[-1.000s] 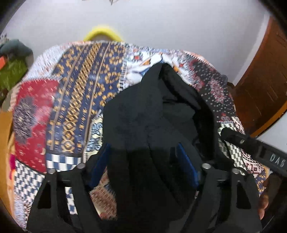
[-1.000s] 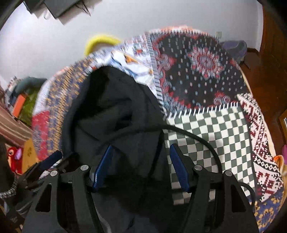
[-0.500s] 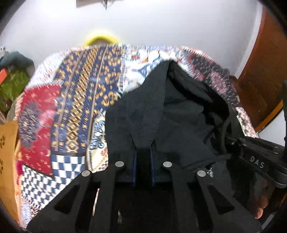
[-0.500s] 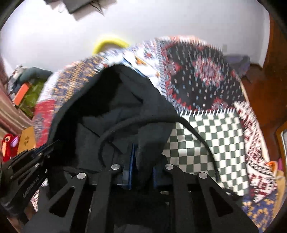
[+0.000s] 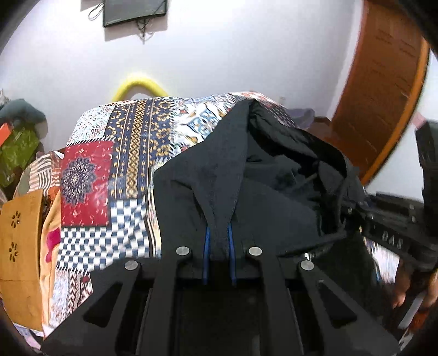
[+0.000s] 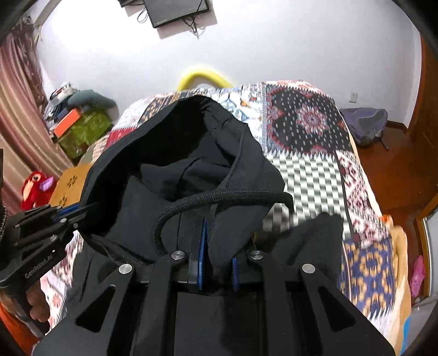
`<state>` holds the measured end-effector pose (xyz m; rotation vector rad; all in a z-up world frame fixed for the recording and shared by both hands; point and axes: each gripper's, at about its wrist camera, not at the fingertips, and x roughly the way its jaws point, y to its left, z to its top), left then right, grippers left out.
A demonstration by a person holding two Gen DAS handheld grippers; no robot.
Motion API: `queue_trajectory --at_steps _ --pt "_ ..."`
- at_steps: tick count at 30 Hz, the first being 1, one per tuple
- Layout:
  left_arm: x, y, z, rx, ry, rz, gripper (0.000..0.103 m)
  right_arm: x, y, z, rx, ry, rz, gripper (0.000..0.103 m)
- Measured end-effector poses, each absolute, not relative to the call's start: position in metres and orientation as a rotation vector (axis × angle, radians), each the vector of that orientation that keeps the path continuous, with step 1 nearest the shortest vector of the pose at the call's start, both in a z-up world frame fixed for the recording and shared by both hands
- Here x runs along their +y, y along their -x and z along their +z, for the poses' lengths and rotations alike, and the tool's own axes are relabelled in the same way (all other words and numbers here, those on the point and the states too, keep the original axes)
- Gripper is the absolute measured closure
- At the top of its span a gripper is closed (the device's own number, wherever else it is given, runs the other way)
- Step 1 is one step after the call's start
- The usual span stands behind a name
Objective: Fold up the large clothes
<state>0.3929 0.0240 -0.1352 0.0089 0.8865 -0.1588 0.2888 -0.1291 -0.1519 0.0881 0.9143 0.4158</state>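
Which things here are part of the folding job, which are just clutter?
In the job:
- black garment, pinched by both tongs
- left tongs
- right tongs
- patchwork bedspread it lies on

Lying about:
- red plush toy
- green box
- yellow hoop
- wall screen
- pink slipper

Bright even room light on the white wall, soft shadows beneath the wall screen at 12 o'clock, motion blur on the patchwork bedspread at 9 o'clock, black garment underexposed, fisheye bending with dark corners.
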Motion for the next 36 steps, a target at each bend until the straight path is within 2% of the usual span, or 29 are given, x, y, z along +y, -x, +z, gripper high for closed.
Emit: queue_trajectory --at_steps 7,14,18,19,23,25,31,36 --pt "0.019 -0.332 -0.177 0.979 -0.029 -0.195 0.091 -0.127 -0.25 -0.178 0.953 0.048 0.414 0.088" --pt "0.01 -0.313 -0.218 1.093 -0.038 -0.17 0.084 -0.133 -0.23 -0.194 1.073 0.098 0.383 0.072" --pt "0.014 -0.312 -0.229 1.15 -0.023 -0.154 0.067 -0.147 -0.22 -0.185 1.085 0.078 0.394 0.063" --pt "0.017 -0.312 -0.228 1.15 -0.02 -0.149 0.066 -0.15 -0.219 -0.181 1.076 0.077 0.394 0.057" --pt "0.026 -0.308 -0.214 1.117 -0.016 -0.145 0.061 -0.162 -0.22 -0.159 1.006 0.068 0.383 0.049" --pt "0.031 -0.306 -0.201 1.083 -0.001 -0.157 0.055 -0.163 -0.225 -0.152 0.977 0.061 0.384 0.047" --pt "0.035 -0.317 -0.158 0.948 0.004 -0.162 0.037 -0.158 -0.261 -0.149 0.958 0.017 0.375 0.046" --pt "0.028 -0.354 -0.146 0.918 0.006 -0.188 0.037 -0.154 -0.296 -0.164 1.003 -0.038 0.389 0.046"
